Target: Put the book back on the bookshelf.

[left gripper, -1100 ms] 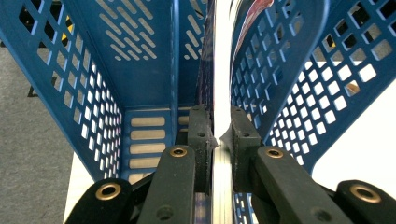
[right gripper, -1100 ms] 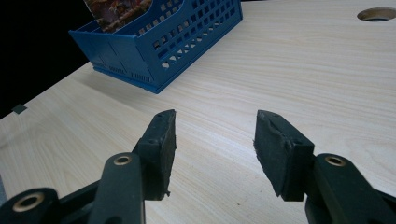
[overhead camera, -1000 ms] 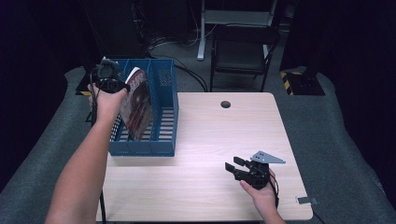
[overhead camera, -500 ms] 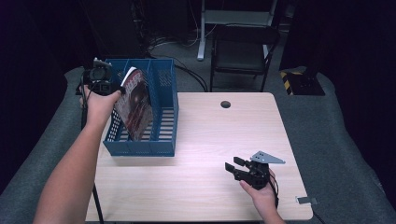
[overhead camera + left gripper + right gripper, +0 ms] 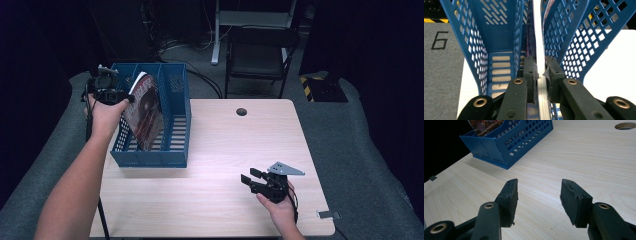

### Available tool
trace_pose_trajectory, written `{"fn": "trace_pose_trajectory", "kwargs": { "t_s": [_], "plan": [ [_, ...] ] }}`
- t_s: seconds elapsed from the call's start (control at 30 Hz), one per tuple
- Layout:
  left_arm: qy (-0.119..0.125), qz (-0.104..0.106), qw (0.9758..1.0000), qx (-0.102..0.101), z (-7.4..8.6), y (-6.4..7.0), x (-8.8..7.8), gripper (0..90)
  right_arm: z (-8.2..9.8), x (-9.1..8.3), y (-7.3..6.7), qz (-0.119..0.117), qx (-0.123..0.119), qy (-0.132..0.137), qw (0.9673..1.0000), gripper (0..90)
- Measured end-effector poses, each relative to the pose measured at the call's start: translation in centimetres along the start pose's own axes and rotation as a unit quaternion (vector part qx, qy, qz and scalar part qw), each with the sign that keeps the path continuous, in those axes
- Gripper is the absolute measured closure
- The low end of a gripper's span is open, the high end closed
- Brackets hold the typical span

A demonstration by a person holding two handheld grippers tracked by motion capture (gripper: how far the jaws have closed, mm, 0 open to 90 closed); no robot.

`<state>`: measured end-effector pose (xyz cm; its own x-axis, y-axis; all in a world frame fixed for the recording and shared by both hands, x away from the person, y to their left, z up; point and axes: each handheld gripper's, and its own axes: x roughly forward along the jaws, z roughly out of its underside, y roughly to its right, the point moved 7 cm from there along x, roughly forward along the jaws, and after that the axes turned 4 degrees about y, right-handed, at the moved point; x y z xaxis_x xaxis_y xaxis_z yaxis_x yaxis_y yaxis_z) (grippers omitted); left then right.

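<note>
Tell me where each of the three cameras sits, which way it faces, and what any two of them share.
High view: above the person's side, looking forward and down on the table; both forearms, left tongs, right tongs.
Left gripper view: rides the left tongs, looking down into the blue file rack; jaws shut on the magazine.
Right gripper view: rides the right tongs, low over the table, toward the rack; jaws open.
Shared: all three show the rack and the magazine.

Blue file rack point(image 5: 176, 150) at desk point(image 5: 220, 210) left edge; magazine point(image 5: 146, 112) tilted inside, pinched by left gripper point(image 5: 122, 96). Right gripper point(image 5: 250, 176) near front right corner, jaws apart.
</note>
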<state>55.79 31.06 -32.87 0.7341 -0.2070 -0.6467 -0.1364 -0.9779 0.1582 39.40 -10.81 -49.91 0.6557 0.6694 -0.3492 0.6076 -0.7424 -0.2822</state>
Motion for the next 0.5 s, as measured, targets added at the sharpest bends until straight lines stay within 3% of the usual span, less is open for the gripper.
{"fn": "trace_pose_trajectory", "kwargs": {
  "t_s": [0.5],
  "plan": [
    [-0.003,-0.01,0.9999,0.008,0.02,0.12,0.02,83.8,0.05,0.01,0.03,0.002,0.002,-0.003,1.0,47.7]
  ]
}}
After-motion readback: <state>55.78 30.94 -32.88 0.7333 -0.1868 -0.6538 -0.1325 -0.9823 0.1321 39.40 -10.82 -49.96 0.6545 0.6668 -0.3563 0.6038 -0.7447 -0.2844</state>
